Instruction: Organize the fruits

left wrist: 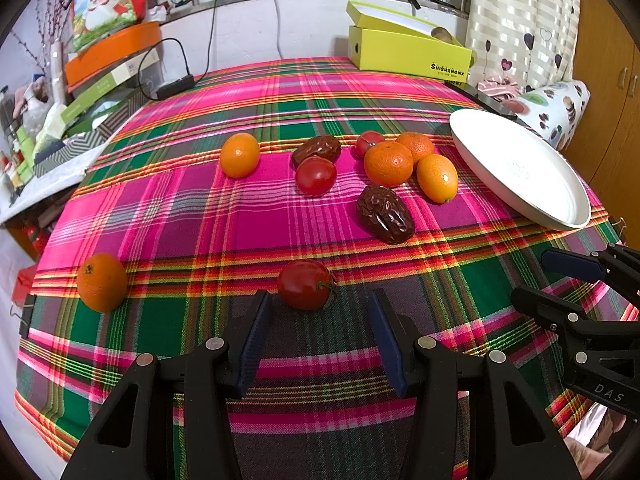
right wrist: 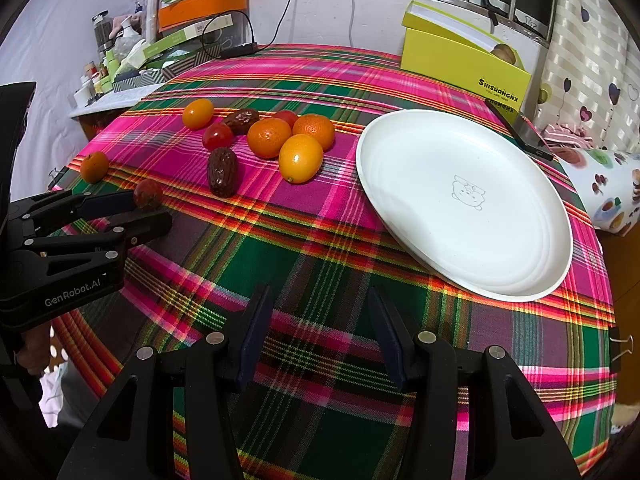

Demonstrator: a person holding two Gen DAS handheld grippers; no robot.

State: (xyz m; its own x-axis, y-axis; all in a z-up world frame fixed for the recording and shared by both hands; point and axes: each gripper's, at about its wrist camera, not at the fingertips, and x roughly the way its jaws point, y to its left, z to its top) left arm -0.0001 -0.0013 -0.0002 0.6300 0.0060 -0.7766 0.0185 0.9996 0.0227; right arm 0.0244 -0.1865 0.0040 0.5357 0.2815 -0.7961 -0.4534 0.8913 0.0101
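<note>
Fruits lie loose on the plaid tablecloth [left wrist: 280, 216]. Just beyond my open left gripper [left wrist: 320, 308] sits a red tomato [left wrist: 306, 285], in line with the gap between its fingers but outside them. Further back are a wrinkled date [left wrist: 385, 214], a second tomato [left wrist: 316, 176], another date [left wrist: 316, 149], two mandarins [left wrist: 388, 163] and kumquats [left wrist: 437, 178]. A lone orange [left wrist: 102, 282] rests at the left edge. An empty white plate [right wrist: 464, 200] lies on the right. My right gripper [right wrist: 320, 308] hangs open over bare cloth, short of the plate.
A yellow-green shoe box [right wrist: 464, 64] stands at the table's back right, with a dark phone [right wrist: 520, 130] beside it. Boxes, bottles and a cable [left wrist: 176, 80] crowd the shelf at the back left. A patterned cushion [right wrist: 608, 192] sits past the right table edge.
</note>
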